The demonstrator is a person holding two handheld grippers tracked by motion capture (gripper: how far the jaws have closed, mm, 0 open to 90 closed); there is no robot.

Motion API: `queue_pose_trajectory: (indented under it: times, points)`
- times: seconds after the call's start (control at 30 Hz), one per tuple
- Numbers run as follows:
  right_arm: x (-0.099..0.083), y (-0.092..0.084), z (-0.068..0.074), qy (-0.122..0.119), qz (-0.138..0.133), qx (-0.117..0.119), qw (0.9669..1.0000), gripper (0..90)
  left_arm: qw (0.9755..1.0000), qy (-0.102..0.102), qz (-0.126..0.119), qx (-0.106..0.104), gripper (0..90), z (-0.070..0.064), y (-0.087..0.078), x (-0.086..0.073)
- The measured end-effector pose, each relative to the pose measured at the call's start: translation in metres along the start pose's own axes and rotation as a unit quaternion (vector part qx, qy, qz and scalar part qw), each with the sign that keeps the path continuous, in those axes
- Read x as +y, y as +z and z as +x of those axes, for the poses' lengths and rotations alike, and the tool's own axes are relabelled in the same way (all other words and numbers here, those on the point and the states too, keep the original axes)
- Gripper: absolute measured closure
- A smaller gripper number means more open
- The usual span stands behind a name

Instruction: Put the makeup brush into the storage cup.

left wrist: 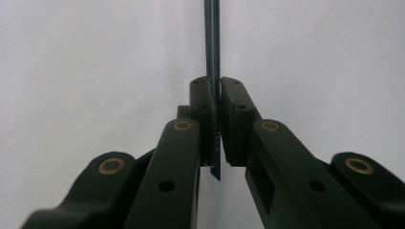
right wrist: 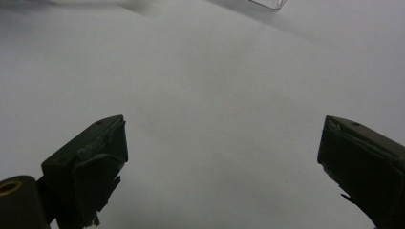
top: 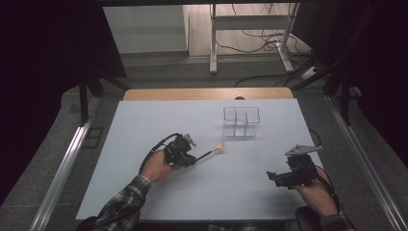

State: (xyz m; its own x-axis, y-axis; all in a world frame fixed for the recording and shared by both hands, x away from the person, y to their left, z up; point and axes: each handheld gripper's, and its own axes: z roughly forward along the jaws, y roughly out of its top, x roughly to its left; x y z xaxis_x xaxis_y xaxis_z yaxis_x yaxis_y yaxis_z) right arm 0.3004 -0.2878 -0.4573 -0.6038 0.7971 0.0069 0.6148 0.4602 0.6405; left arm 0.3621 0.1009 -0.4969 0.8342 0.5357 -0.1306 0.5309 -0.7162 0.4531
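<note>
Near the middle of the white table (top: 144,192), my left tongs (top: 192,160) squeeze tight on the thin brush (top: 211,152) so its orange tip points at the clear box (top: 241,121), while my right tongs (top: 273,177) wait wide open, holding nothing.

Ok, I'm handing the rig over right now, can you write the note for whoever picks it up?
Left gripper: jaws shut on the thin dark stick, whose orange tip points toward the clear divided organizer.
Right gripper: jaws open, nothing between them, low over the white table at the near right.
Done: stick is gripped.
Left, most likely: carry it to the organizer and set it in a compartment; none holds anything I can make out.
</note>
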Motion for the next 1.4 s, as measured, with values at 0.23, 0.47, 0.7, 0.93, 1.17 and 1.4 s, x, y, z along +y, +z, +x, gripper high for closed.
queue_pose_trajectory:
  times: [0.23,0.47,0.7,0.93,1.17,1.4]
  points:
    - [0.0,-0.001,-0.001,0.002,-0.003,0.002,1.0,2.3,0.9992,-0.007,-0.04,-0.005,85.1,-0.006,-0.013,-0.005]
    - [0.0,-0.001,-0.001,0.003,-0.004,0.005,1.0,1.3,0.997,-0.012,-0.075,-0.012,85.1,-0.014,-0.027,-0.011]
    - [0.0,-0.002,-0.001,0.003,-0.009,0.006,0.9999,0.3,0.9945,-0.014,-0.102,-0.018,85.1,-0.022,-0.037,-0.02]
    - [0.0,-0.003,-0.002,0.009,-0.015,0.008,0.9998,0.0,0.9921,-0.014,-0.123,-0.018,85.1,-0.033,-0.047,-0.031]
    - [0.001,-0.006,-0.003,0.014,-0.031,0.011,0.9994,0.0,0.988,-0.018,-0.152,-0.016,85.1,-0.042,-0.057,-0.042]
    - [0.002,-0.007,-0.001,0.012,-0.038,0.013,0.9991,0.0,0.9845,-0.023,-0.173,-0.019,85.1,-0.052,-0.067,-0.054]
